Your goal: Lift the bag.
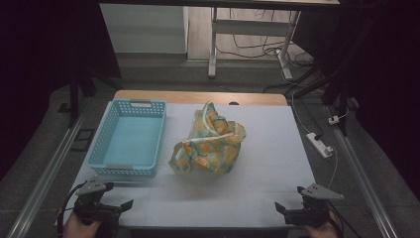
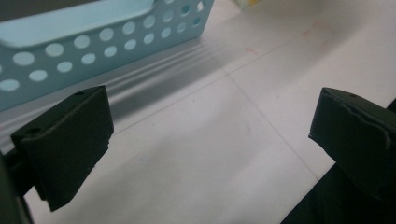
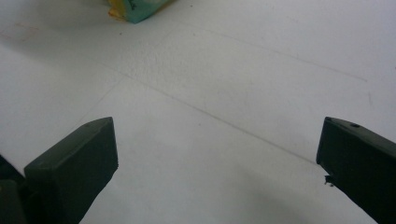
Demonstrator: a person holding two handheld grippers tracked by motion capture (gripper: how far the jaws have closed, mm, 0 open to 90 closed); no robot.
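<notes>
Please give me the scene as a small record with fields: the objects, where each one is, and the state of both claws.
surface: white table
basket: light blue perforated basket, left part of the table, nothing visible inside
bag: teal fabric bag with orange print, crumpled, at the table's middle, right of the basket, apart from it
left claw: open, holding nothing, at the near left edge, just in front of the basket
right claw: open, holding nothing, at the near right edge, away from the bag
contact: neither claw touches the bag or the basket

No legible text, labels, brand marks, numbers or signs appear on any surface; the bag [image 1: 210, 144] carries a printed pattern only.
</notes>
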